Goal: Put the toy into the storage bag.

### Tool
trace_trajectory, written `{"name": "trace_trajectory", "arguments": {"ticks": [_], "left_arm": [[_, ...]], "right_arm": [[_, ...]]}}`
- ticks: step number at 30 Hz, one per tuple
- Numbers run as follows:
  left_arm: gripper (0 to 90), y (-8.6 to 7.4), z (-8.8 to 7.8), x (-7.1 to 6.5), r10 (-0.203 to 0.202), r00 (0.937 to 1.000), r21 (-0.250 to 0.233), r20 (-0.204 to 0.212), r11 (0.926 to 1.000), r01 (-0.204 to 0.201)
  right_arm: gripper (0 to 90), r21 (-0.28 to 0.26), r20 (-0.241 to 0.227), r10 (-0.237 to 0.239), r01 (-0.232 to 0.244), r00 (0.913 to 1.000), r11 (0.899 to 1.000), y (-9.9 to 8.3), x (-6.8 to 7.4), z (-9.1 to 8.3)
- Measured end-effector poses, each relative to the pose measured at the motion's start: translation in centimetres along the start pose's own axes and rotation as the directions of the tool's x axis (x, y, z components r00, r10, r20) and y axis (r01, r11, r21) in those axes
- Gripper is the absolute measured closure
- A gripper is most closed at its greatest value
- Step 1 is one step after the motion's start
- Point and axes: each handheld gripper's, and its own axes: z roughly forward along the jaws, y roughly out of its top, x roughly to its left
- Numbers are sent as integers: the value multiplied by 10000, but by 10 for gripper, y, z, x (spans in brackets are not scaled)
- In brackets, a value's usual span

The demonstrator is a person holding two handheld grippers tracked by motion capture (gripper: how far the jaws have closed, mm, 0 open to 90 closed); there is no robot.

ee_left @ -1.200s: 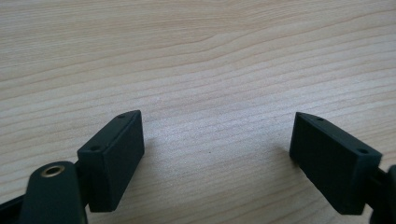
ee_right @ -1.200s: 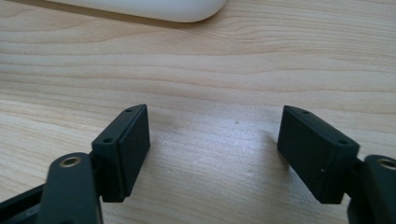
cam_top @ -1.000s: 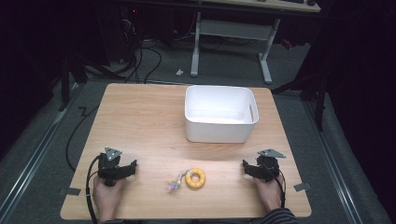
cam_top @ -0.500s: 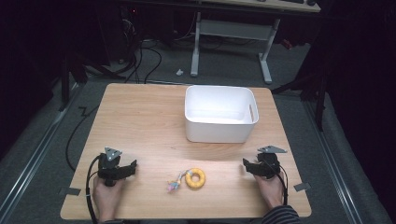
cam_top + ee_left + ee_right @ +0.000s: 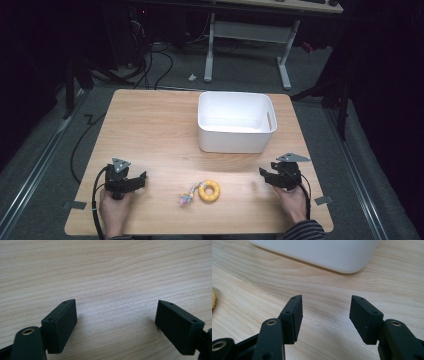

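Left gripper [image 5: 142, 178] sits at the near-left of the wooden table [image 5: 150, 125], held low in the person's left hand [image 5: 114, 212], forearm coming in from the near edge, jaws pointing right toward the table's middle. In the left gripper view its jaws stand wide apart with nothing but bare wood between them. Right gripper [image 5: 262, 173] is at the near-right, held in the right hand [image 5: 292, 202], jaws pointing left, grey plate on top, slightly off the surface. Its jaws have just been closing; in the right gripper view they're roughly half apart, nothing between them, just table. Yellow ring toy [image 5: 209, 191] lies flat on the table near the front edge, between the two grippers, closer to centre, well apart from both. A small pastel bit [image 5: 186, 198] lies just beside its left side, looks attached but too small to tell. Ring's edge shows at the far left of the right gripper view [image 5: 213, 301]. White bin [image 5: 235, 142] sits upright farther back, right of centre, its rounded corner visible just ahead of the right gripper's jaws.
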Motion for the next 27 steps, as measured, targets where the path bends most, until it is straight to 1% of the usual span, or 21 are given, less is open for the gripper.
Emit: {"name": "trace_trajectory", "arguments": {"ticks": [5,7,10,12,14,17,19,21,25,27], "left_arm": [[179,0,0,0,2,10000,15,12,10000,-2],[179,0,0,0,-9,10000,-4,8,10000,9],[179,0,0,0,-18,10000,1,14,10000,18],[178,0,0,0,51,10000,22,21,10000,-51],[177,0,0,0,87,10000,15,40,10000,-87],[177,0,0,0,85,10000,15,41,10000,-85],[178,0,0,0,83,10000,15,40,10000,-83],[178,0,0,0,81,10000,15,40,10000,-81],[178,0,0,0,83,10000,15,40,10000,-83],[178,0,0,0,80,10000,14,40,10000,-80]], "right_arm": [[456,-54,-291,-255,254,9993,9997,7,5,-2],[452,-166,-330,-365,360,9988,9992,10,8,-2],[434,-183,-237,-557,553,9982,9983,15,15,-5],[417,-117,-291,-649,646,9975,9978,19,20,-7],[422,52,-546,-683,686,9962,9976,22,24,-5],[427,298,-844,-902,930,9923,9952,25,32,1],[434,281,-995,-1150,1183,9884,9926,27,38,4],[438,290,-1178,-1265,1307,9849,9910,29,42,5],[444,168,-1379,-1462,1499,9796,9886,34,51,6],[446,216,-1562,-1527,1580,9758,9872,36,55,7]]}}
